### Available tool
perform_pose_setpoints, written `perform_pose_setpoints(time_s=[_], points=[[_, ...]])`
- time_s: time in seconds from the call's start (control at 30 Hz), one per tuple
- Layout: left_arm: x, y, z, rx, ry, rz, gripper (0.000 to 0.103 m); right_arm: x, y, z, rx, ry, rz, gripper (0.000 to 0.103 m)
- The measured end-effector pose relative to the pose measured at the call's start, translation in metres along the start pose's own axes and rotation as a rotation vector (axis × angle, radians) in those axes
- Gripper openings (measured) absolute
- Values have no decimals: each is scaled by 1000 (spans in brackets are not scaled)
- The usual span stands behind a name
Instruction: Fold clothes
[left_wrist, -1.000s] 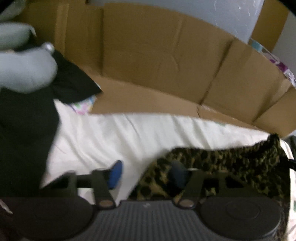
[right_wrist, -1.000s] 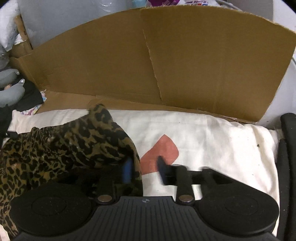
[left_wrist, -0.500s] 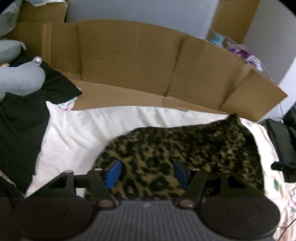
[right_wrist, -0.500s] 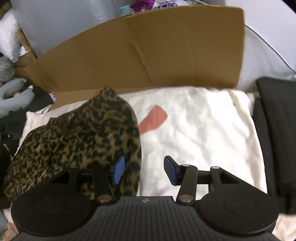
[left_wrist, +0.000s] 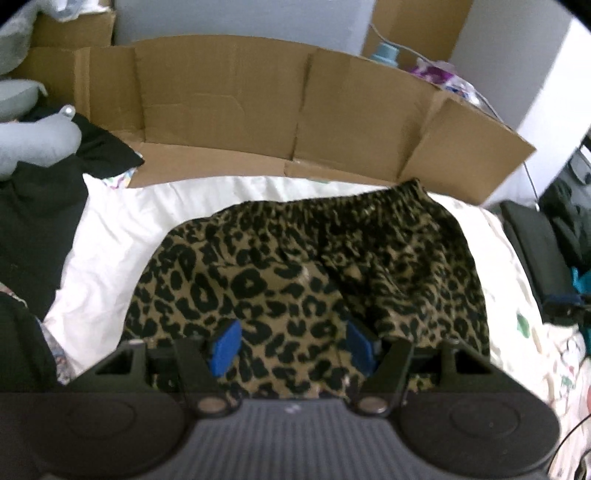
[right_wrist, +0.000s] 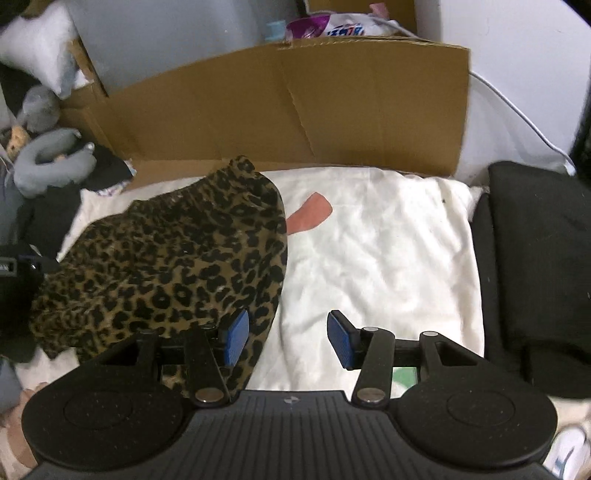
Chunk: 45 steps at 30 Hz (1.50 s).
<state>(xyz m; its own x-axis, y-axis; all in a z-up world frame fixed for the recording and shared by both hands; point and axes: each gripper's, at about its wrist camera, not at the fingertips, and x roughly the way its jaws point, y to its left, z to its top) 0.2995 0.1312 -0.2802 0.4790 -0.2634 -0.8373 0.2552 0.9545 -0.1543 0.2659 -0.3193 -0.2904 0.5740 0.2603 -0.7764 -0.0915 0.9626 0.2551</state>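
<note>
A leopard-print garment (left_wrist: 306, 266) lies spread on the white sheet (left_wrist: 110, 236), its elastic waistband along the far edge. My left gripper (left_wrist: 293, 347) hovers over the garment's near part, open, with its blue pads (left_wrist: 225, 347) apart and the cloth below them, not pinched. In the right wrist view the same garment (right_wrist: 166, 266) fills the left side. My right gripper (right_wrist: 288, 338) is open too. Its left pad (right_wrist: 236, 334) is over the garment's right edge and its right pad is over bare sheet (right_wrist: 388, 251).
A folded cardboard wall (left_wrist: 240, 107) stands along the far side of the sheet. Black clothes (left_wrist: 33, 214) and a grey plush toy (right_wrist: 51, 162) lie at the left. A dark folded pile (right_wrist: 535, 266) borders the sheet on the right. The sheet carries a pink patch (right_wrist: 310, 214).
Both grippers have drawn back and risen, so the views widened. The garment, bunched with a raised corner before, now lies spread out flat. Both stayed open.
</note>
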Motion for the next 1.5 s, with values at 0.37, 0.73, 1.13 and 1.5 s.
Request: perform_pose_setpoints(time_s=[0.37,0.73,1.13,1.5], points=[[0,-6,-37,-88,-22,6,66,24,-2,-72,133,85,78,54],[10,1,-72,-153,22,1,66,48,25,-91,161,168,200,54],[14,7,-92,-166,24,-37,66,85,33,-110,184,170,207,53],[16,4,-112,-166,39,-71,66,79,23,-99,188,203,224,0]])
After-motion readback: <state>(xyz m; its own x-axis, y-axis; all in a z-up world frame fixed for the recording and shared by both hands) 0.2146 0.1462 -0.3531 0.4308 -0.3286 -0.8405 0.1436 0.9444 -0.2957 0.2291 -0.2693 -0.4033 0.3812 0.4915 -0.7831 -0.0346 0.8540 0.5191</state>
